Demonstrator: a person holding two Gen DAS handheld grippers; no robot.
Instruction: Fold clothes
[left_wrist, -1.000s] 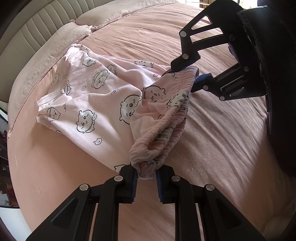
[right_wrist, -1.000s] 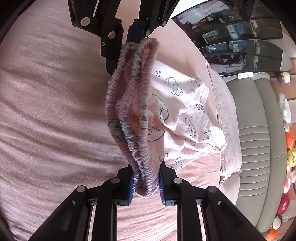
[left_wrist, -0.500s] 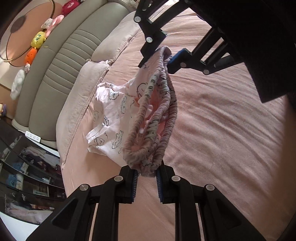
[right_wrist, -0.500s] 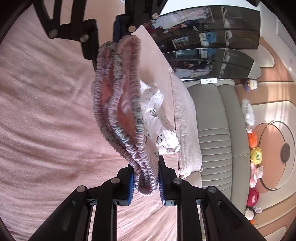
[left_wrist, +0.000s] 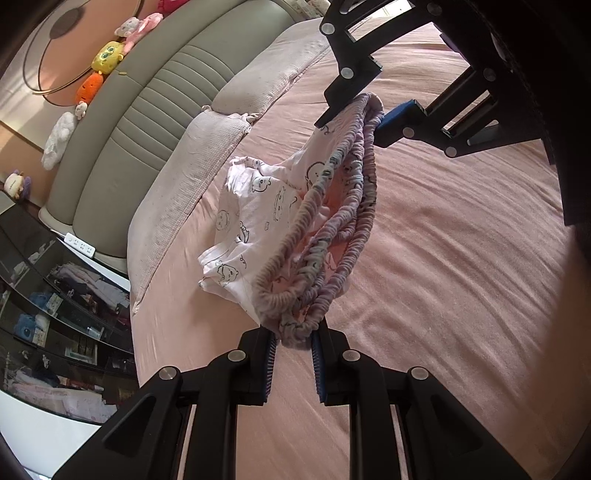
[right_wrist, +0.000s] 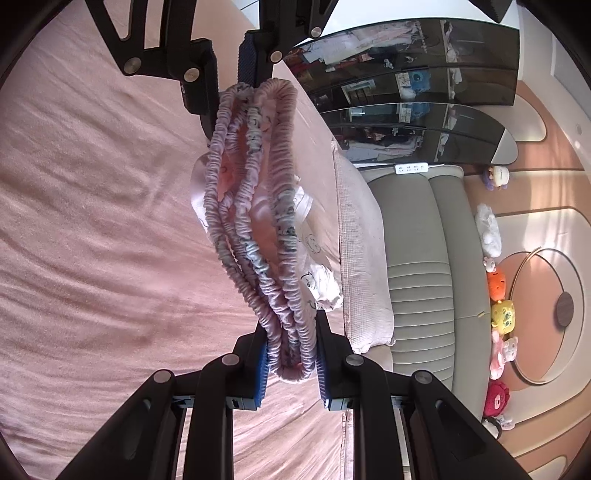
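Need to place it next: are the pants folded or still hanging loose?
Hanging bunched: pants dangle between left gripper and right gripper, waistband doubled, legs trailing on bed.

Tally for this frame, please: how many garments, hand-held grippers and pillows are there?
Garment: 1, pink with a bear print
Hand-held grippers: 2, the left hand-held gripper and the right hand-held gripper, both clamped on its waistband
Pillows: 2, the far pillow and the near pillow
Total: 5
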